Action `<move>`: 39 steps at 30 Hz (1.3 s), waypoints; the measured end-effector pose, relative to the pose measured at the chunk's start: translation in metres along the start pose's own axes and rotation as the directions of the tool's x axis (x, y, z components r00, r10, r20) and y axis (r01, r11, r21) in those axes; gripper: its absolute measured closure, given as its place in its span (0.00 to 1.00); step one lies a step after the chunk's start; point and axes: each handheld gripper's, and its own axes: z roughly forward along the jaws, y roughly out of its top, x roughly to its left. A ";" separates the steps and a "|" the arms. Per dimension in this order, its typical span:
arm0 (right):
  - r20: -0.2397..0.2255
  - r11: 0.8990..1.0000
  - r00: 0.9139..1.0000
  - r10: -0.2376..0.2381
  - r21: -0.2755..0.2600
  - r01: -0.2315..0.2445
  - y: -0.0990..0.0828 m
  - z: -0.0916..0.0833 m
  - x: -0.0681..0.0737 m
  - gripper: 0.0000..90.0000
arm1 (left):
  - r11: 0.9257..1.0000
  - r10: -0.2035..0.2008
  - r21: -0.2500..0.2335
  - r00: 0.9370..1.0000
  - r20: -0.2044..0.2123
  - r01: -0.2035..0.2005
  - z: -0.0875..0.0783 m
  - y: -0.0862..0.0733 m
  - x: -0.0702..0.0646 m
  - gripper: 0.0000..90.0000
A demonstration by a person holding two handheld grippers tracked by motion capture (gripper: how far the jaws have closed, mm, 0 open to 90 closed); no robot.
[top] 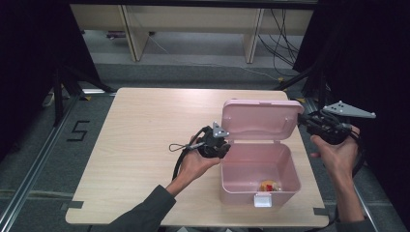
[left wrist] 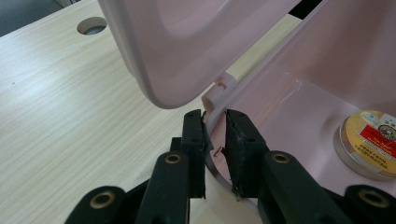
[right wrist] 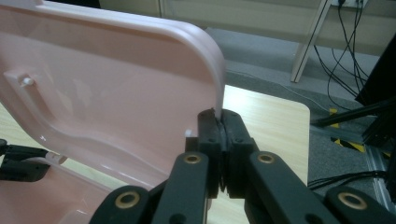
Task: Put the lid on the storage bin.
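Clamping the side edge of the pink lid, the right claw has its two black jaws pressed together on the thin plastic, with the lid's inner face spreading away to the left of the jaws in the right gripper view. Just below that grip the lid stands upright on its hinge, roughly square to the open box beneath it. Across the box, the left claw is clenched on the near-hinge corner of the box wall, one jaw outside and one inside the rim, steadying the box on the wooden table. Beyond the left jaws, on the box floor, lies a small round tin with a yellow and red label; in the high view it sits near the front wall, just behind the white latch. Judging by this, the work is about midway: the lid is neither flat back nor down, and the tin is already inside. If closing is intended, what remains is to swing the lid down onto the rim, let go of the wall first so the jaw is not trapped, and snap the latch.
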 end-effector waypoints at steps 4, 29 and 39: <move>-0.001 1.000 1.000 -0.001 -0.012 0.001 -0.004 -0.004 0.002 0.98 | 1.000 0.001 -0.006 1.000 -0.002 -0.001 0.000 0.000 0.000 0.86; 0.011 0.997 0.999 -0.043 -0.061 0.044 -0.029 -0.031 0.013 0.97 | 0.997 -0.035 -0.071 0.998 0.052 0.039 -0.015 -0.006 0.004 0.68; -0.024 0.998 0.998 -0.053 -0.045 0.052 -0.041 -0.043 0.015 0.96 | 0.994 -0.051 -0.094 0.992 0.114 0.062 -0.055 -0.021 0.006 0.53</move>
